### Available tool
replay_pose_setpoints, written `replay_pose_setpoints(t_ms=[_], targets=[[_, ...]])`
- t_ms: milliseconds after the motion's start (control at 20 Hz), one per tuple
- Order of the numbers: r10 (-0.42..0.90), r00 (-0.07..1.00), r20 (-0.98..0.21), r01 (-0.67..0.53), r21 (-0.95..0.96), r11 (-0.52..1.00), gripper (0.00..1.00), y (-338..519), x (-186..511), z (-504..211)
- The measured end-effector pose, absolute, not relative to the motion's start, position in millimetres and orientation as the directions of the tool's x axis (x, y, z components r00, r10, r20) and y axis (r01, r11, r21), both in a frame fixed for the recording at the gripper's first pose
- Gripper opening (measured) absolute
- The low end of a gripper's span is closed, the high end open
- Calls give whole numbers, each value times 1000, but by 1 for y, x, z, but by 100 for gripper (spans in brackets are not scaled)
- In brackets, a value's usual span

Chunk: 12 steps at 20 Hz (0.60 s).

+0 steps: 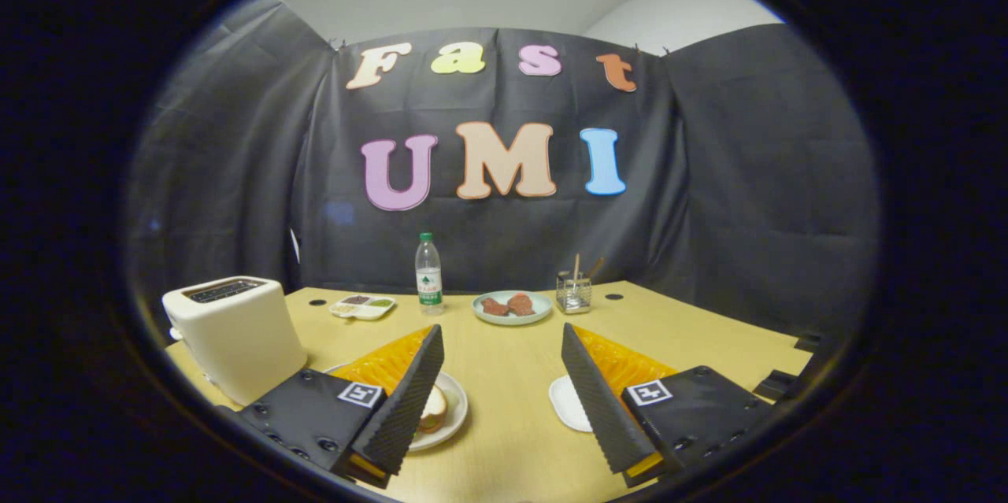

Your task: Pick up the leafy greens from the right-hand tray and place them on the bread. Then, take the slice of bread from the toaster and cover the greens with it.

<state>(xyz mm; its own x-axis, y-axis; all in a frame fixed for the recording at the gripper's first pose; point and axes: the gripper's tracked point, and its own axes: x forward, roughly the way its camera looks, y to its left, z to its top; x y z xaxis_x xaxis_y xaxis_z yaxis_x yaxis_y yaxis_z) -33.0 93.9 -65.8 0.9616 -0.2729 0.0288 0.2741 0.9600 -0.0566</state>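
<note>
So jaws point(502, 397) are wide apart, gripping nothing, held low over the table point(512, 377) and aimed at the back wall. Square fiducial tags sit on both finger mounts. Bottle point(428, 273) label is too small to read. Sandwich point(431, 408) lies on the plate point(453, 412) behind the left finger; the white tray point(568, 404) sits behind the right one. Toaster point(232, 334) stands far left.

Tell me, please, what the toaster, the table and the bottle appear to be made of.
The toaster looks like cream plastic or painted metal with a smooth matte shell; which one is unclear. The table looks like light wood or wood laminate, pale yellow and evenly smooth. The bottle seems clear plastic, see-through with a green cap. The tool is open, its fingers spread above the table.
</note>
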Motion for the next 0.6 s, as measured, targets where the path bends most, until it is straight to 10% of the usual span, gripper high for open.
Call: replay_pose_setpoints(t_ms=[600], targets=[[-289, 951, 107, 292, -14, 956, 96, 68, -81, -25]])
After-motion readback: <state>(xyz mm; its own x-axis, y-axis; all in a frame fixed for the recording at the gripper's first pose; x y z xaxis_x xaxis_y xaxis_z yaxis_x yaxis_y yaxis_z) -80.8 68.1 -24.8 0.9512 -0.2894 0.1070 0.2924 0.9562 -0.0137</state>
